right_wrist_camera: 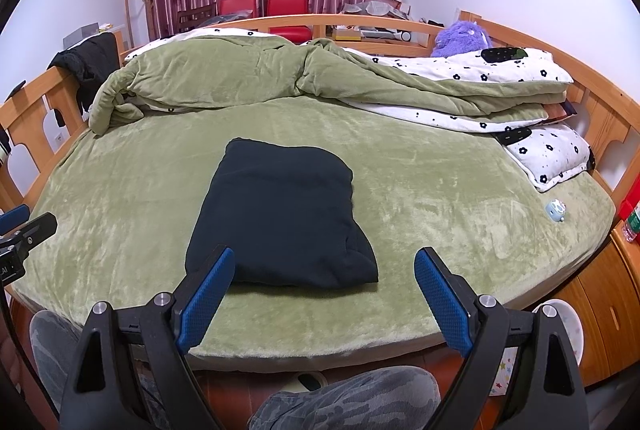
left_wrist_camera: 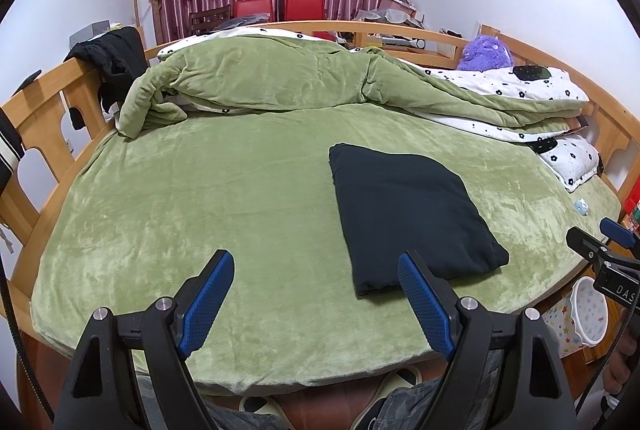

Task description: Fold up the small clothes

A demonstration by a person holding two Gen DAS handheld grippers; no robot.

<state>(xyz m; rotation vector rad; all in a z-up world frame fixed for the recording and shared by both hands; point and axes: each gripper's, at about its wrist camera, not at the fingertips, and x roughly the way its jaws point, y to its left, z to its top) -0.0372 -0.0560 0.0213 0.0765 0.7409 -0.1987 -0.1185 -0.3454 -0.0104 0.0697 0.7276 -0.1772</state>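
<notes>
Left gripper and right gripper, both spread and empty, I hold above the bed edge, the folded dark garment just ahead; a shallow pinch risks unravelling its layers.

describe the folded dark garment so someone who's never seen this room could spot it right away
Start at the wooden-railed bed covered by a green plush blanket. On the flat open part of that blanket, near its front edge, lies the folded dark garment. It is a near-black, plain rectangular pad, unlike the rumpled green quilt and the flower-print pillow further back.
</notes>
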